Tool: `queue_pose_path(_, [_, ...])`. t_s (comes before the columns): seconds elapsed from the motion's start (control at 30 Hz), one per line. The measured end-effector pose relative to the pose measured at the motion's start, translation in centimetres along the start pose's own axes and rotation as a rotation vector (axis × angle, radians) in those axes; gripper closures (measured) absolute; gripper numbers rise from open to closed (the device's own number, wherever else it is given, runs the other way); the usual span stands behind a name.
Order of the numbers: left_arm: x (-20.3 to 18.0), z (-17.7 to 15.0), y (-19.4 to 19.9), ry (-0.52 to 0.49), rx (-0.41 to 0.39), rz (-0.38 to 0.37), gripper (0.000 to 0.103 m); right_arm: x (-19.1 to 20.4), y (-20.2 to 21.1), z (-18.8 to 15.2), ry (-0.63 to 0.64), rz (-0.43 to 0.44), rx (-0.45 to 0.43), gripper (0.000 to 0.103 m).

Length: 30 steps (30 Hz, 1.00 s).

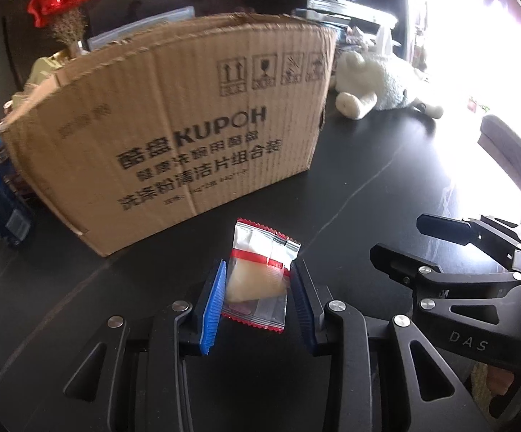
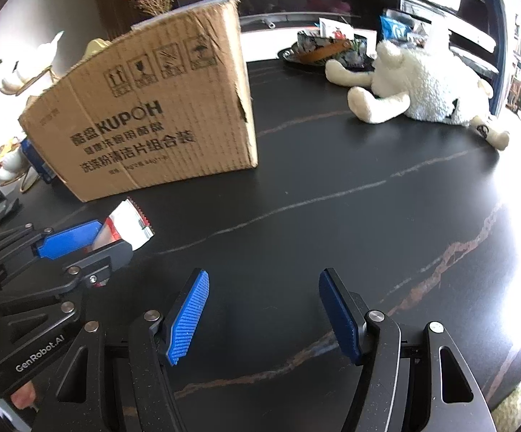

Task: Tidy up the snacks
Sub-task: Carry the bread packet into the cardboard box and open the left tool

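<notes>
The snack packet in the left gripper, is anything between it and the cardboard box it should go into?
Nothing visible lies between them. The left gripper holds the snack packet just short of the cardboard box, with only bare black table between. The box's near wall stands taller than the packet, so it probably must go over the top.

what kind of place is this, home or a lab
Most likely a home, perhaps a dining or living area: a white plush toy lies on a dark marble-look table, beside a reused cardboard box and a red ornament.
</notes>
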<state>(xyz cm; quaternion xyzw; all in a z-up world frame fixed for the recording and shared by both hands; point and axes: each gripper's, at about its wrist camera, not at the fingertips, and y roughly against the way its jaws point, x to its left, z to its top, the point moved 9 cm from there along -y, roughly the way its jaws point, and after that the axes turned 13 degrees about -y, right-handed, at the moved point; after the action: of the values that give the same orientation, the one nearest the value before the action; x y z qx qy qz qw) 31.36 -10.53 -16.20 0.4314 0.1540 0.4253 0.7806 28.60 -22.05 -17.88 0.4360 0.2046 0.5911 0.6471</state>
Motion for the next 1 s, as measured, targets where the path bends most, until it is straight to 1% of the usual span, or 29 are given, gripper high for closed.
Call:
queue_pose_path(0.3, [1.0, -0.2, 3.6, 0.043, -0.046, 0.041, 0.067, 1.7, 2.4, 0.8, 0.035, 0.034, -0.056, 0.038])
queue_pose_path(0.63, [2.3, 0.7, 7.3, 0.093, -0.108, 0.082, 0.067, 3.9, 5.4, 1.8, 0.08, 0.065, -0.106, 0.038])
queue_pose_path(0.87, [3.9, 2.2, 9.9, 0.131, -0.153, 0.109, 0.067, 5.9, 7.2, 3.4, 0.125, 0.085, -0.126, 0.038])
queue_pose_path(1.0, [5.0, 3.1, 11.3, 0.144, -0.177, 0.128, 0.068, 6.9, 8.2, 4.9, 0.136, 0.093, -0.145, 0.038])
